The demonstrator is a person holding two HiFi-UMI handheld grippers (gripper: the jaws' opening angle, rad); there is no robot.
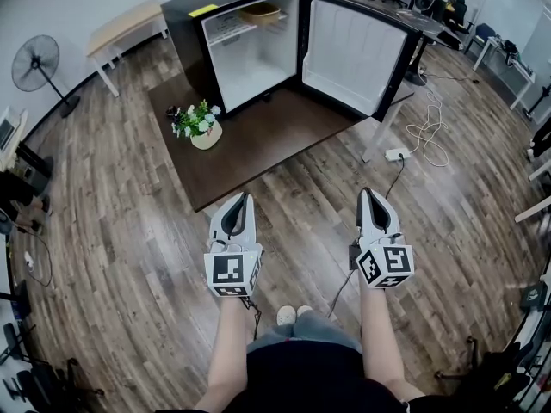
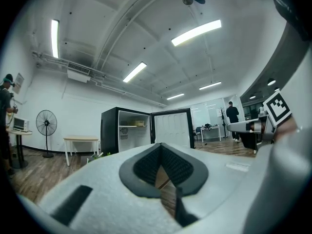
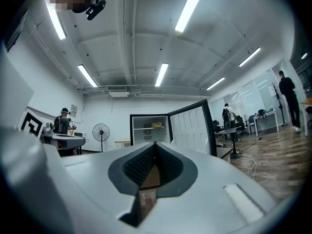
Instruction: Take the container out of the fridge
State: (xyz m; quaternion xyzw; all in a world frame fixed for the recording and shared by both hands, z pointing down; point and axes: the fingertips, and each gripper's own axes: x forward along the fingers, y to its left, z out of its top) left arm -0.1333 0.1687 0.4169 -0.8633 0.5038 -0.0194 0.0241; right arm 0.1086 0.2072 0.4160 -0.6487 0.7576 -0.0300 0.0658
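Both grippers are empty and closed: the left gripper (image 1: 244,200) and the right gripper (image 1: 368,194) show their pads meeting at the tips, held level over bare floor, well short of the goal. The jaws will have to spread before any grasp.

The black mini fridge (image 1: 185,33) stands at the far end of a dark table (image 1: 275,136) with its door (image 1: 353,54) swung open to the right. We judge that the door could be knocked by the right gripper if we reach in from that side. The table's near edge lies between us and the fridge, so we could bump it while leaning in. The potted flowers (image 1: 200,126) on the table, near and left of the opening, could be tipped by a sweeping left arm. The container (image 1: 260,11), a shallow tan one, sits on the upper shelf and looks small from here. A one-sided pinch on its rim may tilt it or drag it off the shelf.

To the far left are a pale wooden table (image 1: 129,24) and a standing fan (image 1: 36,63), both clear of our path. On the floor to the right, a loose white cable (image 1: 428,132) and a power strip (image 1: 397,154) could catch a foot.
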